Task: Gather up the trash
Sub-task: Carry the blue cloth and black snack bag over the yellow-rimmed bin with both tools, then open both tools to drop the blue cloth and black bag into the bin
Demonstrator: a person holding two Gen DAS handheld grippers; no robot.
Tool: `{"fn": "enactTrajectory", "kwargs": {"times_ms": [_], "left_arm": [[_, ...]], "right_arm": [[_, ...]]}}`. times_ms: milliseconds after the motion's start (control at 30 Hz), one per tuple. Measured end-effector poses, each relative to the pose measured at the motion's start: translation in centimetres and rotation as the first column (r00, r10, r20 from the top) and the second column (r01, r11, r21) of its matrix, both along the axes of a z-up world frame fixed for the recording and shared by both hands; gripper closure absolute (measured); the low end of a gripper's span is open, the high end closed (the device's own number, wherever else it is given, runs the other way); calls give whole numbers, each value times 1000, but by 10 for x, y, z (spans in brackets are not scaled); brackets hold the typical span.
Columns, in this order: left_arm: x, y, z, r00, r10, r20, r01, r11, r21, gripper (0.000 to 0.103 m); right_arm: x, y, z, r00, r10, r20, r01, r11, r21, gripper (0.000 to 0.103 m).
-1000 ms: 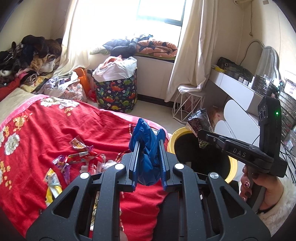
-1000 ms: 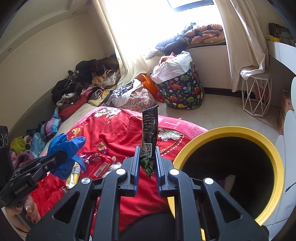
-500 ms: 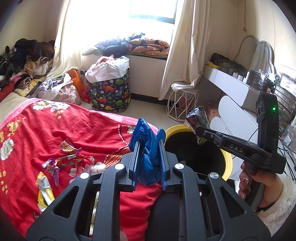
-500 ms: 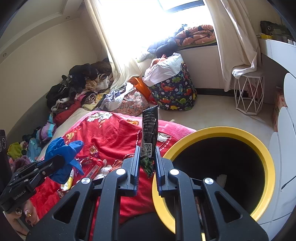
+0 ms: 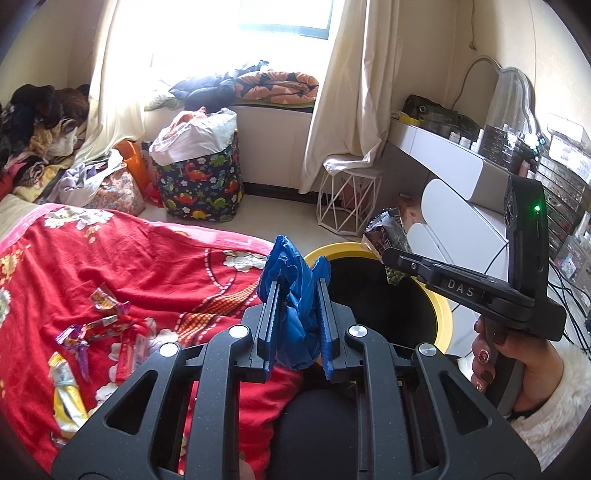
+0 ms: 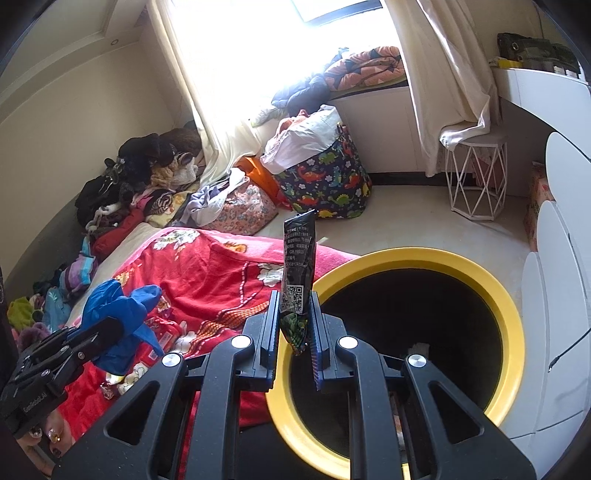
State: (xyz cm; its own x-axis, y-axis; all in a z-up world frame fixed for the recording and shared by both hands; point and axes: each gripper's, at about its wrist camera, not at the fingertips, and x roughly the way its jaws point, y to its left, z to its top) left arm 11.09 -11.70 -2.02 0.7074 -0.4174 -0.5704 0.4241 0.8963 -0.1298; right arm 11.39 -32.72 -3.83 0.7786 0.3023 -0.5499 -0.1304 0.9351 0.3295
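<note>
Fingers of the left gripper [image 5: 297, 295] are closed on a crumpled blue glove [image 5: 295, 291], which fills the narrow gap between them and sticks out above their tips and below the pads. Fingers of the right gripper [image 6: 294, 314] are pinched on the lower part of a black snack packet [image 6: 298, 273] that stands upright between them, its top well above the tips. The packet's back carries a QR code just above the pads and small white print higher up, too fine to read. In the left wrist view the right gripper [image 5: 384, 254] shows the letters "DAS" on its side and a green light on its body, held by a hand [image 5: 517, 354] with painted nails.

Just beyond and below both sets of fingers stands a round bin [image 6: 513, 317] with a yellow rim and dark inside; the packet hangs over its near left edge, the glove just left of the rim. Left of the fingers lies a bed with a red flowered blanket [image 5: 147, 266], strewn with candy wrappers [image 5: 107, 325]. Farther off are a dinosaur-print basket [image 5: 201, 188], a white wire stool [image 5: 349, 199] and a curtained window [image 5: 280, 14].
</note>
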Motion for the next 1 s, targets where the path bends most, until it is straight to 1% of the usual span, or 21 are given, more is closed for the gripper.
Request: {"fn": "enactTrajectory", "kwargs": {"times_ms": [500, 1000], "left_arm": [[12, -39, -15, 997, -68, -29, 69, 997, 25, 90], [30, -81, -38, 989, -116, -91, 121, 991, 55, 90]], "right_arm": [[3, -40, -19, 995, -97, -38, 98, 995, 6, 88], [6, -69, -41, 987, -128, -97, 131, 991, 26, 86]]}}
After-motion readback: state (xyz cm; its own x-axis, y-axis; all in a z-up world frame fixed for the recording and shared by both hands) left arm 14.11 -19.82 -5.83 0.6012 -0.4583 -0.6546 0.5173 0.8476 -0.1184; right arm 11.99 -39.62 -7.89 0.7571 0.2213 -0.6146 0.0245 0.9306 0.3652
